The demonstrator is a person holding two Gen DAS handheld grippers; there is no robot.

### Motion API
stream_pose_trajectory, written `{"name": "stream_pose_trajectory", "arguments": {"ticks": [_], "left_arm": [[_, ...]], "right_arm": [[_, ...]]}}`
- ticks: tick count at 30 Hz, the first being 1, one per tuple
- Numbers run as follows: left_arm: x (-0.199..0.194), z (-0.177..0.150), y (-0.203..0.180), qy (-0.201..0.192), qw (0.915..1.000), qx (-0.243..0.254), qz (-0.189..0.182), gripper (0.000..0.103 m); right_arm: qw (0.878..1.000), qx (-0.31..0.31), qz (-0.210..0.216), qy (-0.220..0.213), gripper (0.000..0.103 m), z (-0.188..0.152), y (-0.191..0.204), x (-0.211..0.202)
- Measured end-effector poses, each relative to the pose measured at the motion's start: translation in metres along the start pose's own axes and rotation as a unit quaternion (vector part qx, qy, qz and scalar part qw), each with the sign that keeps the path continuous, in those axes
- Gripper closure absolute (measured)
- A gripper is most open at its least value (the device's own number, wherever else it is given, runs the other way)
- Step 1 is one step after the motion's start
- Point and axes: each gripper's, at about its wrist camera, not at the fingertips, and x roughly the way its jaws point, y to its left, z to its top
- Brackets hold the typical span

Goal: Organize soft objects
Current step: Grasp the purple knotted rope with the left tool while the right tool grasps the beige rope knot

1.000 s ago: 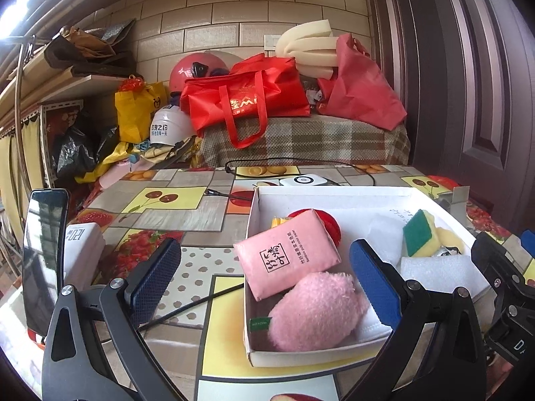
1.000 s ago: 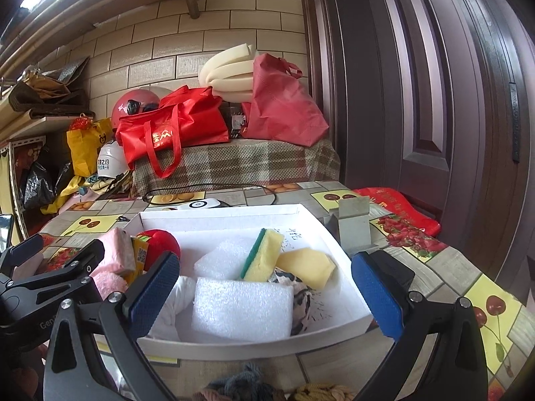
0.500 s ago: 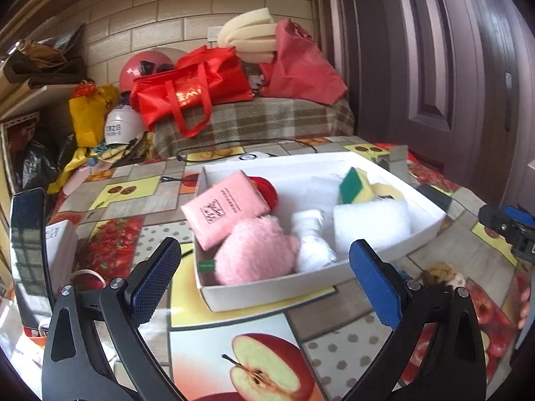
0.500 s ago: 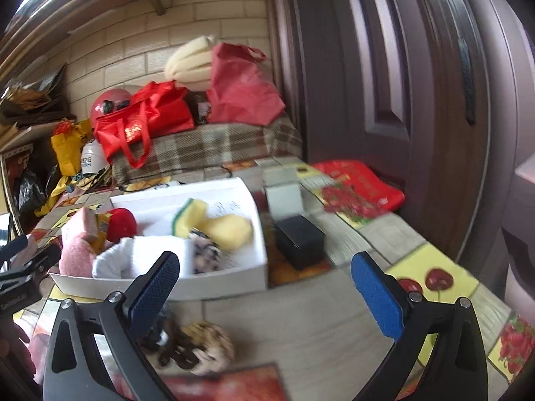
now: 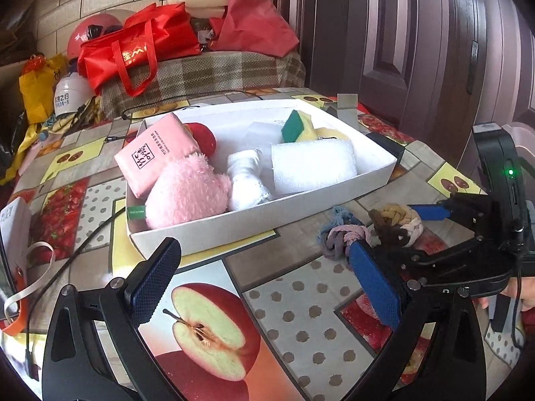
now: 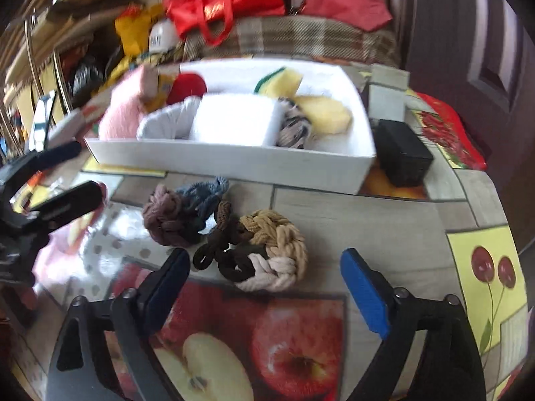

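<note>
A white box [image 5: 267, 224] [image 6: 234, 160] on the table holds soft things: a pink plush [image 5: 187, 193], a pink tissue pack [image 5: 153, 157], white foam [image 5: 311, 163] [image 6: 234, 120], a green-yellow sponge [image 5: 297, 127] [image 6: 281, 80]. In front of the box lie two braided rope knots: a tan, brown and cream one [image 6: 267, 247] [image 5: 398, 220] and a purple-blue one [image 6: 180, 214] [image 5: 341, 234]. My right gripper [image 6: 264, 287] is open just short of the tan knot. My left gripper [image 5: 264, 280] is open and empty, back from the box.
A black box [image 6: 401, 153] and a small white box [image 6: 388, 90] stand right of the white box. A cable [image 5: 77, 247] runs along the table's left. Red bags [image 5: 140, 46] and helmets sit on a plaid-covered bench behind. A dark door [image 5: 418, 33] is at right.
Both grippers pulled back from the box and tilted down. The right gripper now hovers by the two rope knots, and its view is motion-blurred.
</note>
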Motion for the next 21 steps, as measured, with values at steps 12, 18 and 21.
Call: {"name": "stream_pose_trajectory", "arguments": {"ticks": [12, 18, 21], "left_arm": [[0.042, -0.003, -0.062, 0.088, 0.9861, 0.140, -0.010, 0.009], [0.070, 0.014, -0.070, 0.108, 0.9863, 0.124, -0.010, 0.022], [0.072, 0.017, -0.068, 0.108, 0.9872, 0.110, -0.043, 0.070]], "right_arm": [[0.994, 0.083, 0.009, -0.072, 0.074, -0.013, -0.042, -0.033], [0.991, 0.112, 0.026, -0.069, 0.074, -0.015, -0.051, -0.032], [0.991, 0.112, 0.026, -0.072, 0.074, -0.015, -0.050, -0.033]]}}
